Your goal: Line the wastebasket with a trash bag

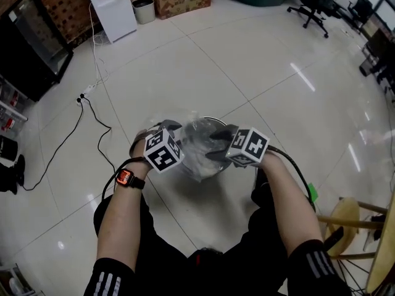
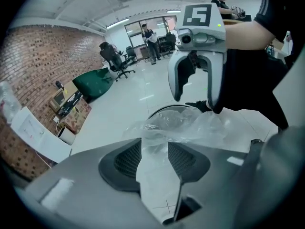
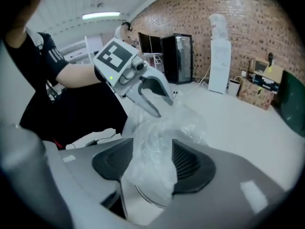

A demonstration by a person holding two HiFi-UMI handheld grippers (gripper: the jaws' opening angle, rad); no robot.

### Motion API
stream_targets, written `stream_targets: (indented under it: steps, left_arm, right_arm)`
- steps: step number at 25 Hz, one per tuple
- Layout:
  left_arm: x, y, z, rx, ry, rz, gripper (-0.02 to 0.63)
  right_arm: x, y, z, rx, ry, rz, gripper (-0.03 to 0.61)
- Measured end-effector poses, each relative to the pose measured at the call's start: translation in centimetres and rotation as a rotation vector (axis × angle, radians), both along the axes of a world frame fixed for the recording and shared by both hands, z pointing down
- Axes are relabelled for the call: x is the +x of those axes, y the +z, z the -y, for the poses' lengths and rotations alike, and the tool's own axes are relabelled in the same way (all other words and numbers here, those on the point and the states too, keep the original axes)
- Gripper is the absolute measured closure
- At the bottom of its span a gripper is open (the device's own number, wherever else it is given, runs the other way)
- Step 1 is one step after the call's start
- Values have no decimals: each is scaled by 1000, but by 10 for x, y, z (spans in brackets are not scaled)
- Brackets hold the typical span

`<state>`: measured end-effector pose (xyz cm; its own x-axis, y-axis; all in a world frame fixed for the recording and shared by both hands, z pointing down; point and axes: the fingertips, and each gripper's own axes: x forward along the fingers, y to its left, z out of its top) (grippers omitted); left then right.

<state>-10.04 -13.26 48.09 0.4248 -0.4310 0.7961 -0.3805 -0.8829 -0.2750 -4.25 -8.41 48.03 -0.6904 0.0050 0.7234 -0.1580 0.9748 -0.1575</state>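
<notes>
1. Wastebasket [image 1: 208, 120]: round, metal-rimmed, upright on pale floor tiles [image 1: 247, 60], directly in front of the person's knees.
2. Clear bag [image 1: 196, 143] bunched over the wastebasket's mouth, not yet spread over the rim.
3. Left gripper [image 2: 155, 160] at the wastebasket's left side. Jaws fairly wide, with a strip of bag film between the pads but no visible pinch.
4. Right gripper [image 3: 148, 163] at the wastebasket's right side. Jaws wide apart, with a crumpled wad of bag loose between them and no grip.
5. Step in hand, by judgement: opening the bag's mouth above the wastebasket.
6. Next move, likely: pinch one edge of the bag in each gripper, pull apart, fold over the rim all round, then push the slack down inside.
7. Risks: thin film slipping from the pads or snagging on the rim, and a light wastebasket tipping under a sideways tug.
8. Room for moving: open tile beyond the wastebasket and to both sides.
9. Cable [image 1: 81, 98] on the floor well to its left. Stool [image 1: 347, 217] to its right, beside the person's leg. Knees close behind, so little space for pulling backward.
</notes>
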Motion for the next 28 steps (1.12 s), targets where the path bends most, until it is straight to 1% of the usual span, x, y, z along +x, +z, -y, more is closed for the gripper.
stream_targets:
  steps: [2, 4, 5, 6, 7, 8, 11, 13, 14, 16, 17, 19, 21, 25, 28]
  left_arm:
    - [5, -2, 2, 5, -3, -11, 446]
    - [9, -6, 3, 12, -4, -25, 446]
    - [10, -8, 4, 15, -4, -30, 446]
    - [9, -10, 4, 18, -4, -33, 446]
    - [8, -13, 3, 21, -4, -36, 446]
    - [6, -16, 2, 26, -4, -38, 446]
    - [-10, -28, 4, 43, -26, -48, 445]
    - [-29, -34, 8, 50, -66, -53, 445]
    - [-40, -35, 10, 49, -92, -51, 445]
    - [-64, -27, 12, 25, -145, -28, 444]
    - [-74, -18, 11, 1, -161, -5, 440]
    - [-88, 7, 5, -58, -159, 50, 411]
    - [-96, 30, 0, -104, -136, 95, 378]
    - [-117, 62, 15, -117, -137, 186, 359]
    - [-111, 77, 27, -151, -133, 181, 359]
  right_arm:
    - [-14, 14, -15, -34, -45, -9, 311]
    - [-20, 29, -20, -20, -75, -56, 321]
    - [-21, 36, -19, -7, -75, -77, 360]
    - [-20, 42, -16, 5, -66, -96, 435]
    - [-17, 48, -12, 15, -50, -116, 527]
    - [-12, 54, -7, 23, -33, -139, 571]
    - [11, 69, 10, 76, 0, -249, 571]
    - [28, 74, 26, 125, 20, -318, 571]
    - [34, 75, 33, 142, 37, -335, 571]
    - [43, 77, 47, 167, 76, -353, 571]
    - [45, 79, 52, 178, 91, -361, 572]
    - [48, 85, 59, 201, 105, -383, 572]
    - [49, 95, 61, 217, 100, -411, 572]
    - [46, 119, 53, 218, 52, -457, 571]
    - [41, 140, 43, 210, -4, -484, 571]
